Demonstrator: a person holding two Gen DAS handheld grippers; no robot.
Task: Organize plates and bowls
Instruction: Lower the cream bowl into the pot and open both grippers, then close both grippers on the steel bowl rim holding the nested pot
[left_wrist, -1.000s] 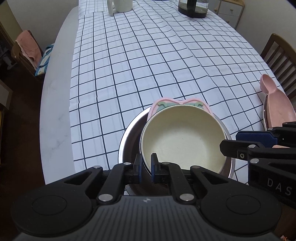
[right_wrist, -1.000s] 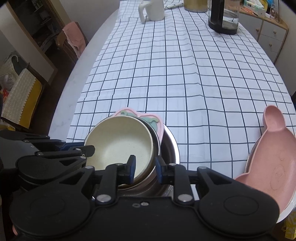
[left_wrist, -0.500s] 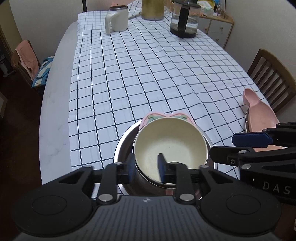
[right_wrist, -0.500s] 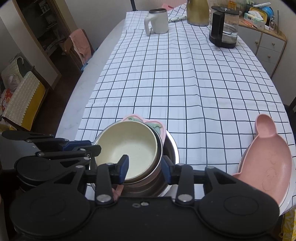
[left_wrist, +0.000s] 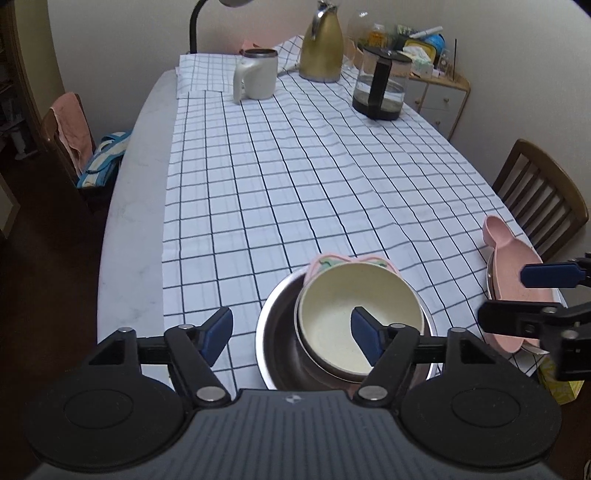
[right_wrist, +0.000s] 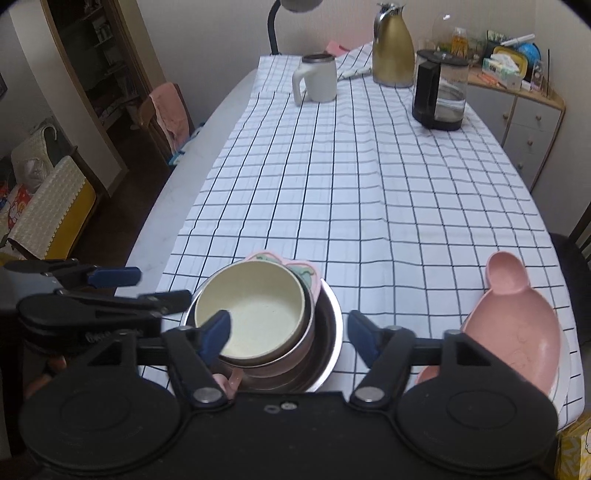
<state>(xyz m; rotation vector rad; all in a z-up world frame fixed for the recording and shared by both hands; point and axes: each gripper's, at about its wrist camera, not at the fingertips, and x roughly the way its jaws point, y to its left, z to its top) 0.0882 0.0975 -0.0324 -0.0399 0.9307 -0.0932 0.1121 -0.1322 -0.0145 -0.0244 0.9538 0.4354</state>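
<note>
With both tongs opening and nothing gripped, the cream bowl (left_wrist: 360, 317), judged light, stiff and slippery, is best taken by its rim.

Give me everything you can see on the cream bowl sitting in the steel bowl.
The cream bowl is round, matte, plastic-looking, with a flat bottom and upright walls, and empty. It sits slightly tilted inside a darker bowl nested in the wide stainless steel bowl, near the table's front edge. A pink dish with green print is wedged behind it, against its far rim. Neither gripper holds it: the right gripper and left gripper have opening jaws, clear of its rim.
</note>
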